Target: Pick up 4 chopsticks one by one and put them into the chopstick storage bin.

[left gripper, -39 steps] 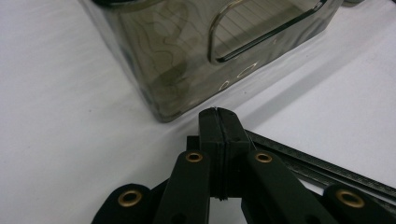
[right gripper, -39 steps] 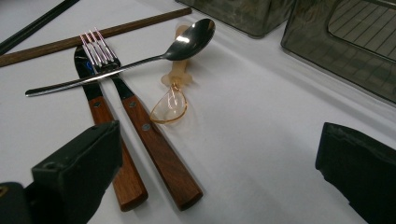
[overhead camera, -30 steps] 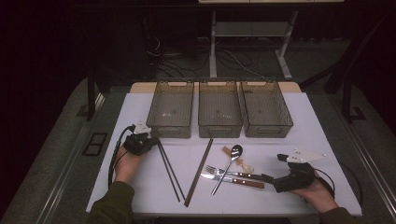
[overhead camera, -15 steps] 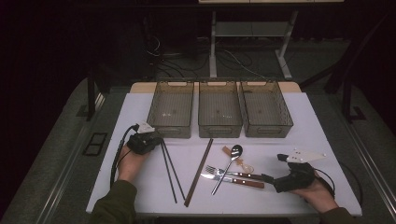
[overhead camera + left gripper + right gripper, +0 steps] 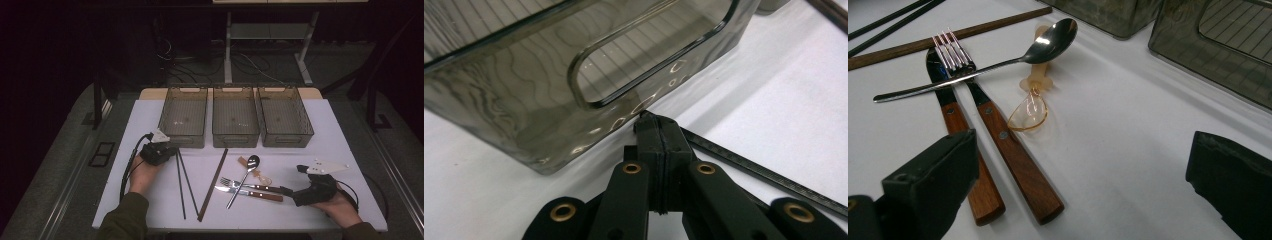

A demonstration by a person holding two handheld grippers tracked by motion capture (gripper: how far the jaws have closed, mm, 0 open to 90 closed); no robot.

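High view shows all three bins [image 5: 235, 120] empty and every utensil on the desk [image 5: 345, 150]: the left gripper [image 5: 655, 131] is pinching a black chopstick [image 5: 764, 172] beside the left bin, while the right gripper [image 5: 1083, 175] waits spread near the fork [image 5: 998, 130].

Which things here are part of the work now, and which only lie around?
In use: left hand-held gripper, shut; black chopsticks; left bin.
Lying about: brown stick, spoon, fork, knife, other two bins.
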